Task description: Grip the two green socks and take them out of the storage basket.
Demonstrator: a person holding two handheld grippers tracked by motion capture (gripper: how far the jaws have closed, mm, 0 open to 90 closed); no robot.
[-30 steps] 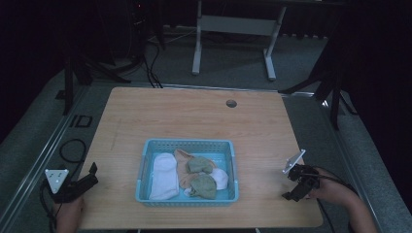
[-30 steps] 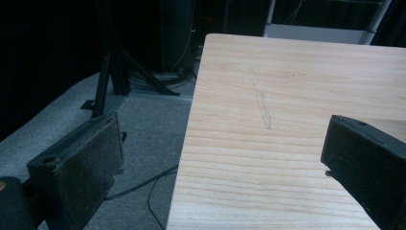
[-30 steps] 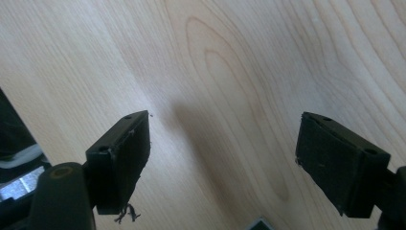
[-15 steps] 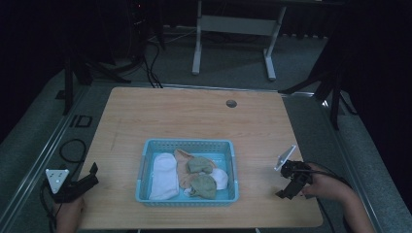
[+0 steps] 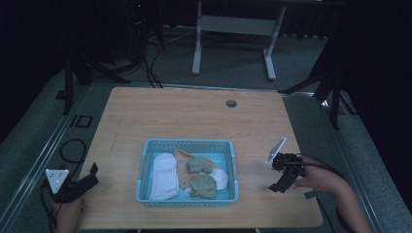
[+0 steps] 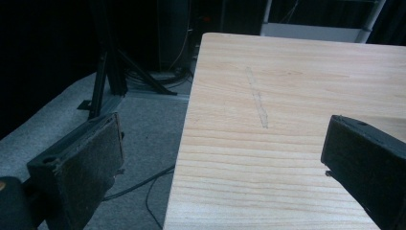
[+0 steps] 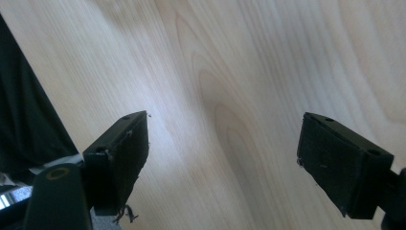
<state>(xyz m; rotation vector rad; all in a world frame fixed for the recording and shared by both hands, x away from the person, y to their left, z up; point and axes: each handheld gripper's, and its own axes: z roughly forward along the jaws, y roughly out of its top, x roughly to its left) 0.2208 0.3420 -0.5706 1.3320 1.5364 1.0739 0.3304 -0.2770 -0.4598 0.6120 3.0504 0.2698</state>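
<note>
A blue basket [image 5: 187, 145] of socks [image 5: 163, 175] is seen near the table's [image 5: 194, 116] near edge; the left gripper [image 5: 82, 180] is held wide open, empty, at its left; the right gripper [image 5: 283, 180], likewise open and empty, is held at its right.

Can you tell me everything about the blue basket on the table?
The blue basket is a shallow, light blue rectangle that looks like plastic, with slotted lattice walls. It sits flat on the wooden table, near the front edge, between the two grippers and touching neither. Inside lie soft cloth pieces: white, peach and green.
</note>
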